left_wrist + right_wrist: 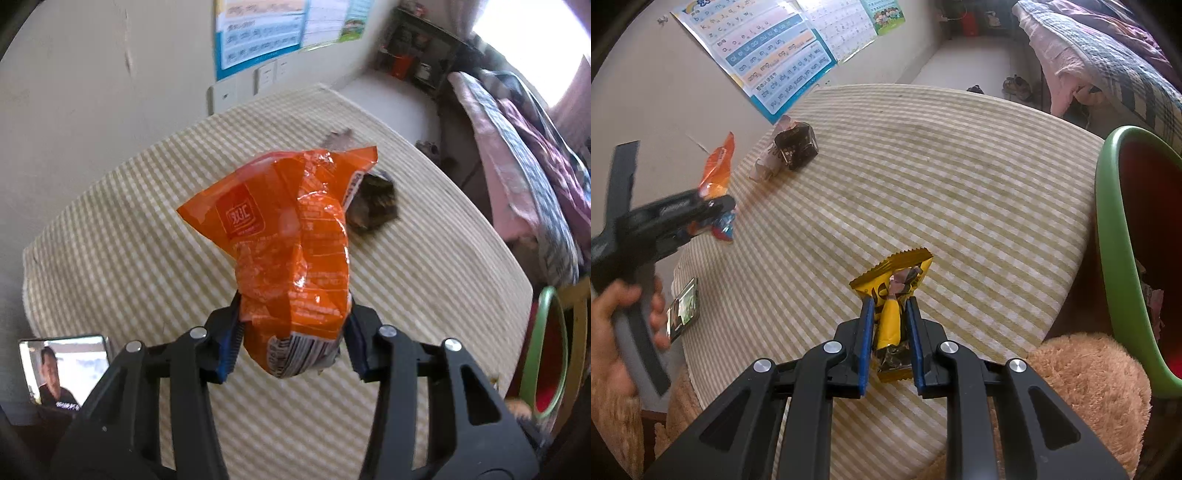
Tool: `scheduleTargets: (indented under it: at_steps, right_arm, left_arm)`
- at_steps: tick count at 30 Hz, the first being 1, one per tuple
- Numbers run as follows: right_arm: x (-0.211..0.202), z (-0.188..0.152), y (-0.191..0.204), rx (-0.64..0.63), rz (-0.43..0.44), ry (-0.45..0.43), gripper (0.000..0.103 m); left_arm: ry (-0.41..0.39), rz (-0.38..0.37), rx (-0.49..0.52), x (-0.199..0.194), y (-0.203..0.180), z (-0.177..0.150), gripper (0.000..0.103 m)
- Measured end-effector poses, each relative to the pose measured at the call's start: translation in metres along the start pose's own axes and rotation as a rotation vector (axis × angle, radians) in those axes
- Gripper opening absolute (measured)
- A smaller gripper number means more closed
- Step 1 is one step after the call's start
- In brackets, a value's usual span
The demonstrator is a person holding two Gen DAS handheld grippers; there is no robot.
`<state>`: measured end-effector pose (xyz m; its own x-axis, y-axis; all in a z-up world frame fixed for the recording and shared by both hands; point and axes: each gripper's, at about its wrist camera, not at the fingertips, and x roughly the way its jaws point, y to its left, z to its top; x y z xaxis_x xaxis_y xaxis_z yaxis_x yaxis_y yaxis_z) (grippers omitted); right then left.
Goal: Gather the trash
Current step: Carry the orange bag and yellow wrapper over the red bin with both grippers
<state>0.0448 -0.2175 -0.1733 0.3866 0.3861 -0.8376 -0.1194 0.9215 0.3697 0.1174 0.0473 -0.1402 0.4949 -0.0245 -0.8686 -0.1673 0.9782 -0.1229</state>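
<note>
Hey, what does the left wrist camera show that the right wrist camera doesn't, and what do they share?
Only the left wrist view: the printed front of the orange wrapper between the left hand-held gripper pads, lifted off the table.

Only the right wrist view: the right hand-held gripper shut on a yellow wrapper, and the person's hand holding the left tool.

Both: the striped tablecloth, the dark crumpled wrapper left on it, the phone, the green-rimmed bin, the wall posters and the bed.
</note>
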Motion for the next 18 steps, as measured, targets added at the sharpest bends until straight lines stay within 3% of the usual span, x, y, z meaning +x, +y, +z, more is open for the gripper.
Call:
scheduleTargets:
  at_steps: [4,10,15,18]
  right_arm:
    - [-0.001,0.000,-0.001,0.006,0.005,-0.003,0.019]
    - [-0.003,-0.001,-0.003,0.013,0.013,-0.007,0.019]
    - [-0.004,-0.001,-0.005,0.022,0.021,-0.011,0.019]
    - [-0.006,-0.002,-0.007,0.029,0.027,-0.015,0.019]
  left_arm:
    - [0.001,-0.033,0.062,-0.017,-0.014,-0.022,0.046]
    - [0.042,-0.085,0.072,-0.024,-0.027,-0.047,0.047]
    - [0.072,-0.080,0.078,-0.018,-0.031,-0.057,0.055]
    - [0.068,-0.086,0.064,-0.021,-0.032,-0.058,0.065]
